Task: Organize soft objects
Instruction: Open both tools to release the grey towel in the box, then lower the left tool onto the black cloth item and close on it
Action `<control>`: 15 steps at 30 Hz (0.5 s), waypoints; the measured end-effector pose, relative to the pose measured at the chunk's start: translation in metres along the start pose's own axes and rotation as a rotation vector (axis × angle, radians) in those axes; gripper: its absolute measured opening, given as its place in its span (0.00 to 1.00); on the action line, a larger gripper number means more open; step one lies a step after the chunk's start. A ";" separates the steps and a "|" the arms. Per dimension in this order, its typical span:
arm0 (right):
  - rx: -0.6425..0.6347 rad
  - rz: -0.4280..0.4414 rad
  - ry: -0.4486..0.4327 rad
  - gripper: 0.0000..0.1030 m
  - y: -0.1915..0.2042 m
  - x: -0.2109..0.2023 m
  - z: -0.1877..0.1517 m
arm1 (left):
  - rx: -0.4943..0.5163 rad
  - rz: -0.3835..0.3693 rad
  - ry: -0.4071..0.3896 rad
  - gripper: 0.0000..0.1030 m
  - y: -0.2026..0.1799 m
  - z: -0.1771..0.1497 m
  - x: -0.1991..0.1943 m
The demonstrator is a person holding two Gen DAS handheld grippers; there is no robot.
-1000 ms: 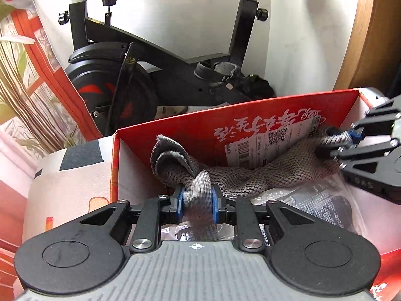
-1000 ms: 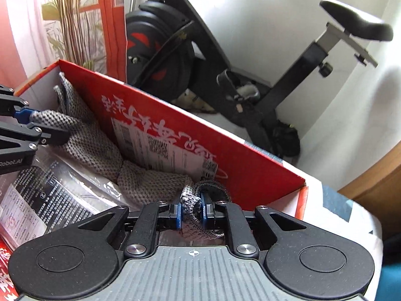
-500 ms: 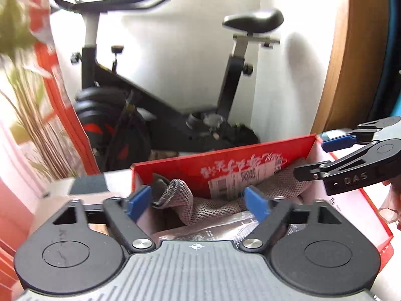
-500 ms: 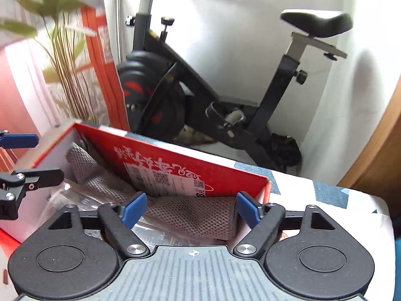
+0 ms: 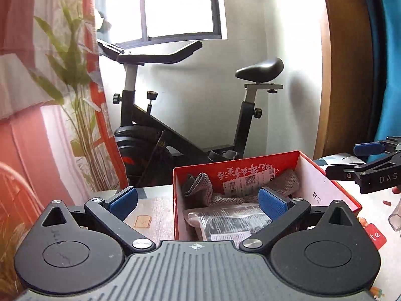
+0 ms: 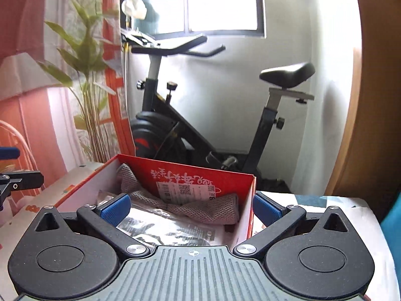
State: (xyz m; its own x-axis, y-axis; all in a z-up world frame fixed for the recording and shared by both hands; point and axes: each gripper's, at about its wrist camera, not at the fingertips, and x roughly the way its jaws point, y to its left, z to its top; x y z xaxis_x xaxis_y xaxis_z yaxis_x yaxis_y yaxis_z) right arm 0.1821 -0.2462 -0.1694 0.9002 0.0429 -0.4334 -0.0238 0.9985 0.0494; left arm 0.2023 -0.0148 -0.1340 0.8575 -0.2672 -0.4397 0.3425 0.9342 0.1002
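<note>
Both tongs stand wide, with jaws opening and nothing between the blue pads: the left gripper [image 5: 198, 202] and the right gripper [image 6: 190, 207] sit on the near side of the red box [image 5: 333, 188], looking down and forward into it. The grey mesh cloth [image 6: 200, 207] lies inside, ahead of and below both, slumped along the far wall under the printed label. Its long axis runs left to right across the box, one bunched end up in the far left corner [image 5: 198, 183], the other toward the right wall. Each gripper seems about as near to its own end. A crinkled plastic packet [image 5: 230, 222] lies in the box on the near side of the cloth. The box floor is hidden, the label covers the cloth's middle in the left view, and the far exercise bike [image 6: 200, 130] is no part of this.
</note>
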 end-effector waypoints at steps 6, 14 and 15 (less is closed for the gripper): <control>0.025 -0.001 -0.069 1.00 0.012 -0.053 -0.040 | -0.073 0.008 -0.010 1.00 0.003 -0.043 -0.043; -0.019 0.008 -0.135 1.00 0.028 -0.097 -0.094 | -0.131 -0.030 -0.006 1.00 0.002 -0.089 -0.080; -0.028 0.009 -0.135 1.00 0.029 -0.100 -0.101 | -0.136 -0.037 -0.001 1.00 0.001 -0.095 -0.082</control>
State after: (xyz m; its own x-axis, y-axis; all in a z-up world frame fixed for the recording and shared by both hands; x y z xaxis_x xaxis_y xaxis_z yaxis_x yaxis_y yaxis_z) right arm 0.0470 -0.2176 -0.2157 0.9501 0.0490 -0.3082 -0.0427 0.9987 0.0273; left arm 0.0953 0.0304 -0.1828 0.8456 -0.3024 -0.4399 0.3189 0.9470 -0.0381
